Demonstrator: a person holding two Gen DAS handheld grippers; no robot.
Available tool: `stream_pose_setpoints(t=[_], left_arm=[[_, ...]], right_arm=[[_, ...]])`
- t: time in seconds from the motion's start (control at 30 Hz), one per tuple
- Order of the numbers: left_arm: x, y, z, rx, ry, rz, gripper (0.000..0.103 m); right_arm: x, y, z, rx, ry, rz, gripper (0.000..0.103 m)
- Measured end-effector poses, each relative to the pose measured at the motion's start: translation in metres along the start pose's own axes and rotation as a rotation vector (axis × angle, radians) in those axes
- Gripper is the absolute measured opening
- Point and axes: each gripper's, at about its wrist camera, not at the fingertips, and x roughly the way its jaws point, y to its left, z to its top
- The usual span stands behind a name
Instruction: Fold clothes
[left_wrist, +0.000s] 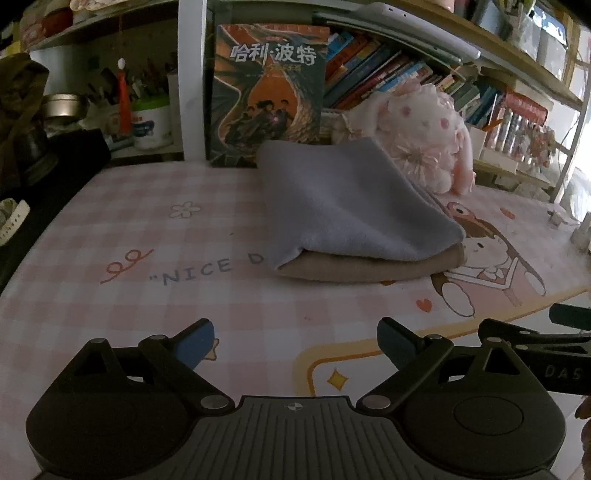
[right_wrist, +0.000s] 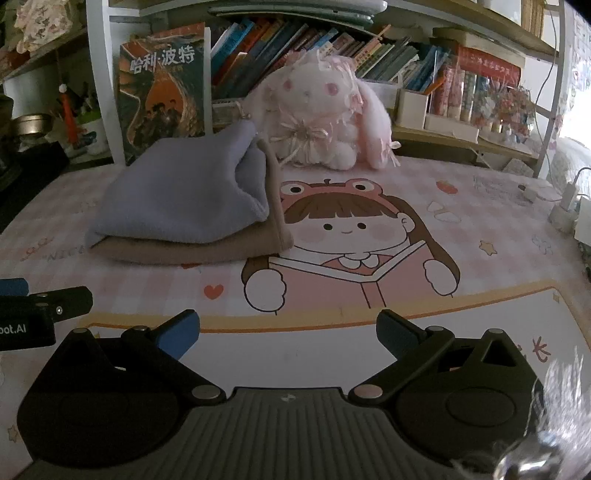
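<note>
Your left gripper (left_wrist: 295, 341) hangs spread wide and holds nothing, low over the near part of the desk mat (left_wrist: 92, 236), and your right gripper (right_wrist: 288, 332) is the same: blue pads (right_wrist: 177, 332) well apart, nothing between them, just to the right of its partner. Take the folded pile as your landmark. It lies beyond both grippers, apart from them, toward the back of the mat: a grey cloth (left_wrist: 343, 206) folded on top of a tan cloth (left_wrist: 373, 267), the tan one showing along the near edge and at the right side. By the look of it both pieces are already folded and stacked, so the task seems at or near its end; I cannot tell whether any more clothes wait out of view. If you want to tidy, the next move would be a light reach forward to square the grey layer on the tan one, since its right end bulges open. Near of the pile the mat is bare, giving free room to approach. Left of the pile the mat also runs clear. Right behind the pile stand a book (left_wrist: 269, 88) and a plush rabbit (right_wrist: 321, 110), close to its far edge, so do not push the pile back.
</note>
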Motion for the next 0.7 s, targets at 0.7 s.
stream_pose_setpoints(t=[0.7], left_arm=[[0.0004, 0.0011, 0.0013, -0.02, 0.004, 0.007, 0.097]], right_arm=[[-0.0004, 0.0021, 0.0008, 0.004, 0.009, 0.011, 0.103]])
